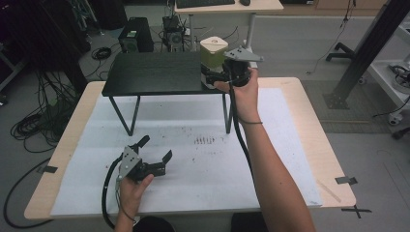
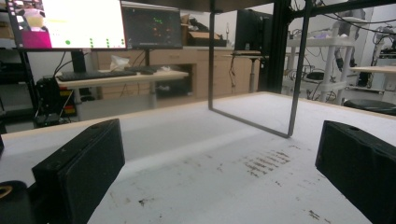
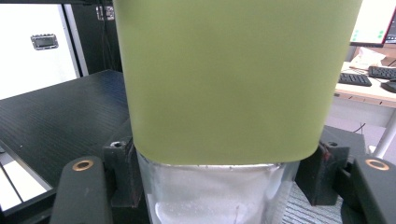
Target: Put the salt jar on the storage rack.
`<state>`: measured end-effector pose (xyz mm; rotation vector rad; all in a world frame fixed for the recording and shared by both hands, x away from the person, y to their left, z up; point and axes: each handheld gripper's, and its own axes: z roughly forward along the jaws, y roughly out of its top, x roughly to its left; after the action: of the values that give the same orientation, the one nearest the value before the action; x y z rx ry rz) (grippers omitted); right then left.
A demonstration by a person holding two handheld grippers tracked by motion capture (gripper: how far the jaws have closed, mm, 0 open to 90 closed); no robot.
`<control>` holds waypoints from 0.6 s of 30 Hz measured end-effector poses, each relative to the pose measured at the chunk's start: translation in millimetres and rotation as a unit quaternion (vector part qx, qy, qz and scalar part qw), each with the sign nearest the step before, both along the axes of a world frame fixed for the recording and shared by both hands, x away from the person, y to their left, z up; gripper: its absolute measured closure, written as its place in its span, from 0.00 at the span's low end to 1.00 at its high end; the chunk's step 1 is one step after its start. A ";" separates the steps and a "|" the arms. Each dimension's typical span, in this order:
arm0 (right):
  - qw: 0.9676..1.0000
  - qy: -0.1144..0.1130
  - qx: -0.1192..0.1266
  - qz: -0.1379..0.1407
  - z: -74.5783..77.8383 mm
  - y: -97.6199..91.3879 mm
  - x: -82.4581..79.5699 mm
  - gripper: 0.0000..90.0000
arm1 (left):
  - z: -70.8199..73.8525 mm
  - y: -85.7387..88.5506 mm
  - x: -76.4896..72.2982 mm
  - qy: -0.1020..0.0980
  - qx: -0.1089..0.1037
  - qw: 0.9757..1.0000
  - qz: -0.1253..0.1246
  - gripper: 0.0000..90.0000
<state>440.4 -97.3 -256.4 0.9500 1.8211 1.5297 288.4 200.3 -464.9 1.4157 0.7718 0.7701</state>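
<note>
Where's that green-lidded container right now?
In the high view the container is at the right end of the black shelf, at the far side of the table. The right gripper is shut on its clear lower part, below the green lid.

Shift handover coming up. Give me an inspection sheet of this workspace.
Surface: white mat on a wooden table, with dark scuff marks.
Job's things: green-lidded container at the right end of the black shelf.
Clutter: nothing seen.
Grippers: right gripper shut on the container's clear lower part; left gripper open, low over the mat.
Cables: one trails from each gripper; floor cables at the left.
Surroundings: desks, monitors, black frame.
</note>
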 end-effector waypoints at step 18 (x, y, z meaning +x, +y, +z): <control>1.000 -0.002 0.002 -0.002 -0.5 0.3 0.4 0.34 | 0.1 0.0 0.0 0.000 0.000 1.000 -0.001 0.02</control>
<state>440.8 -97.0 -256.9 0.9519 1.8137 1.5313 288.4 200.4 -464.8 1.4166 0.7707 0.7686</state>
